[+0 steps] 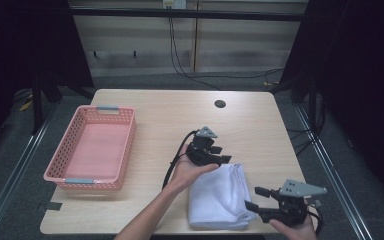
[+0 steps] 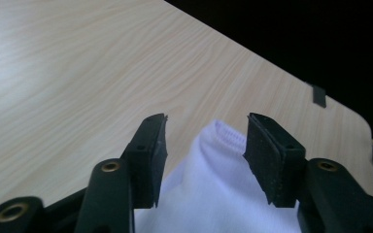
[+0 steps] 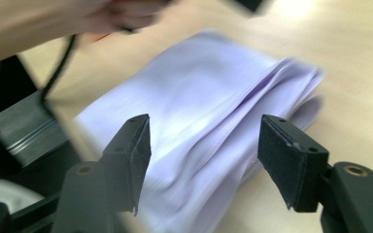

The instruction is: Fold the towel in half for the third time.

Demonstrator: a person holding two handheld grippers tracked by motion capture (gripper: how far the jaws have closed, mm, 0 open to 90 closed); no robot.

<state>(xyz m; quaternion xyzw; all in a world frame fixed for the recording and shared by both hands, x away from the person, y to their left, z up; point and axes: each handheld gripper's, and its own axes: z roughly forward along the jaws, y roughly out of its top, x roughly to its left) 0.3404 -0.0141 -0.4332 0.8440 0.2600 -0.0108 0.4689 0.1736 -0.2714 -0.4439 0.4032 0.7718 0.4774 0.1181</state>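
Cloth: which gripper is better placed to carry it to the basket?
Probably left. The left gripper sits at the far edge of the folded cloth, on the side toward the pink basket, jaws open around a fold. The right gripper is at the cloth's opposite side, farther from the basket.

Black grippers (image 1: 223, 159) w/ grey plates, cables

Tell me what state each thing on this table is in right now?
White cloth: folded, lying flat on the table.
Pink basket: upright, empty.
Left gripper: open, cloth corner between its jaws, not pinched.
Right gripper: open, cloth ahead, not gripped.
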